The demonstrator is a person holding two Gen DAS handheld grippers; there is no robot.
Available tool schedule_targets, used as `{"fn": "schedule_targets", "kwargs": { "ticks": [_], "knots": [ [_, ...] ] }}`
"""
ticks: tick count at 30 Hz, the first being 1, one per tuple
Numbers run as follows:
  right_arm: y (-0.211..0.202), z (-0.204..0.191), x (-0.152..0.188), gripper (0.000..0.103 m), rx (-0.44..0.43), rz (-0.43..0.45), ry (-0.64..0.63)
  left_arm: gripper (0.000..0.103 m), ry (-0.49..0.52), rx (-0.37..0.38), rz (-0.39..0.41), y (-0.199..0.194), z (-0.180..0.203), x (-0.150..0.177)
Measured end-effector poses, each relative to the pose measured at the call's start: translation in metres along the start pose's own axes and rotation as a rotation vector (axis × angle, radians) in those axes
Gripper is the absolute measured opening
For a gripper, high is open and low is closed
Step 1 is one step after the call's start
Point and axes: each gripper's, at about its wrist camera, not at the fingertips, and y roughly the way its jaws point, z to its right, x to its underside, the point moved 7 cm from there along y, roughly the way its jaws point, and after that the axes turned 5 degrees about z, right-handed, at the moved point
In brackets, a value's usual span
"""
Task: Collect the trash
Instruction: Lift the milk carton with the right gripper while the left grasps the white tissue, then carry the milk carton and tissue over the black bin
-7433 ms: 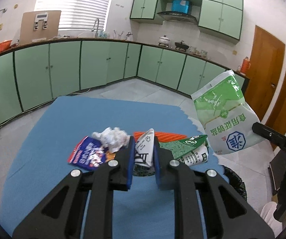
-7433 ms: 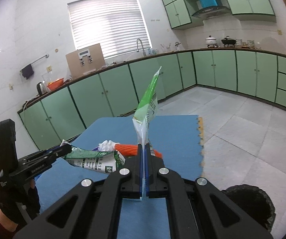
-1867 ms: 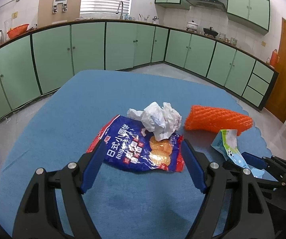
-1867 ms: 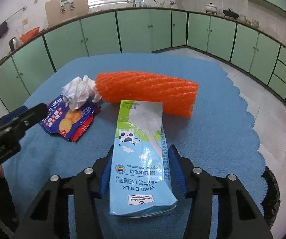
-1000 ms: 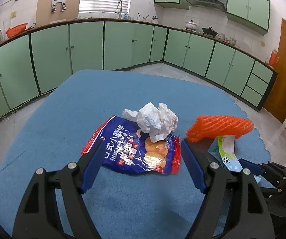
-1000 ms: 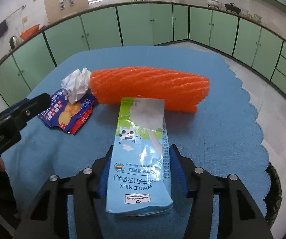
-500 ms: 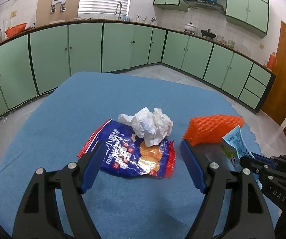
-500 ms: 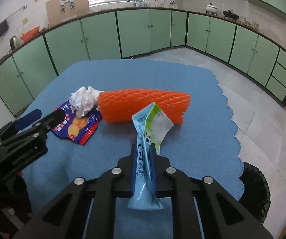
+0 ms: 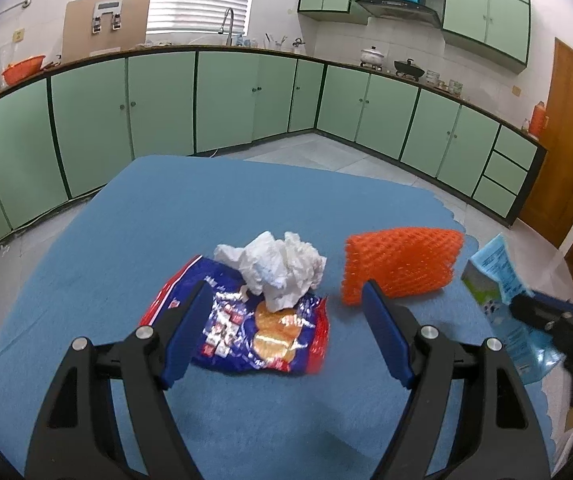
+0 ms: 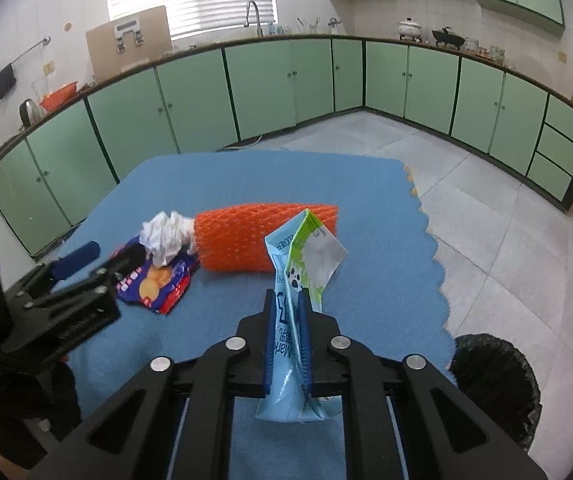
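- Right wrist view, lower centre: the right gripper (image 10: 286, 300) has its blue pads clenched on a flattened light-blue and green milk carton (image 10: 298, 280). These jaws have just been closing, and the carton is pinched between them.
- The carton stands nearly upright in the grip. Its lower end hangs below the pads, clear of the blue textured mat (image 10: 366, 200); its green top flares open above them.
- Lower right of the same view: a black-lined trash bin (image 10: 494, 376) stands on the grey tiled floor, just off the mat's scalloped edge.
- Centre of that view, beyond the carton: an orange foam-net sleeve (image 10: 246, 236) lies on its side on the mat.
- Left of the sleeve: a crumpled white tissue (image 10: 164, 236) touches the sleeve's left end and rests on the far edge of a blue and red snack wrapper (image 10: 158, 280).
- Left wrist view, lower half: the left gripper (image 9: 282, 328) hangs above the mat with its jaws released and wide apart, grasping nothing.
- Between those blue pads, beyond them, the snack wrapper (image 9: 258, 328) lies flat with the tissue (image 9: 278, 268) on its far edge.
- Right of centre: the orange sleeve (image 9: 402, 260) lies apart from the wrapper.
- Right edge: the milk carton (image 9: 502, 280) shows in the right gripper's black fingers.
- Far background, upper part of both views: green cabinets (image 9: 226, 100) run along the walls.
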Motion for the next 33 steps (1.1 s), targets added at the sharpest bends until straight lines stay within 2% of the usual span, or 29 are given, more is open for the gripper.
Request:
{"fn": "schedule_targets", "kwargs": {
  "ticks": [5,13,14,15,16,18,20,21,33],
  "knots": [
    [-0.009,0.006,-0.010,0.011,0.009,0.034,0.008,0.074,0.007,-0.008,-0.002,0.014,0.002,-0.006],
    [0.006,0.008,-0.021,0.011,0.003,0.037,0.006,0.074,0.005,-0.024,-0.033,0.052,-0.002,-0.019],
    [0.008,0.008,-0.022,0.011,0.005,0.039,0.004,0.071,0.006,-0.023,-0.042,0.056,-0.003,-0.019],
    [0.009,0.009,-0.023,0.011,0.008,0.040,0.000,0.059,0.004,-0.017,-0.053,0.061,-0.003,-0.018],
    [0.010,0.009,-0.024,0.011,0.010,0.041,-0.003,0.053,-0.002,-0.009,-0.070,0.067,-0.003,-0.017],
    [0.012,0.009,-0.027,0.011,0.011,0.045,-0.007,0.026,-0.011,0.003,-0.080,0.072,-0.004,-0.016],
    [0.013,0.010,-0.027,0.011,0.019,0.047,-0.012,0.015,-0.009,-0.001,-0.075,0.072,-0.004,-0.016],
    [0.013,0.010,-0.027,0.011,0.023,0.049,-0.014,0.006,-0.008,-0.001,-0.069,0.070,-0.004,-0.016],
    [-0.003,0.017,-0.035,0.011,0.021,0.077,0.012,0.003,-0.017,0.018,0.038,0.013,0.007,-0.032]
  ]
}}
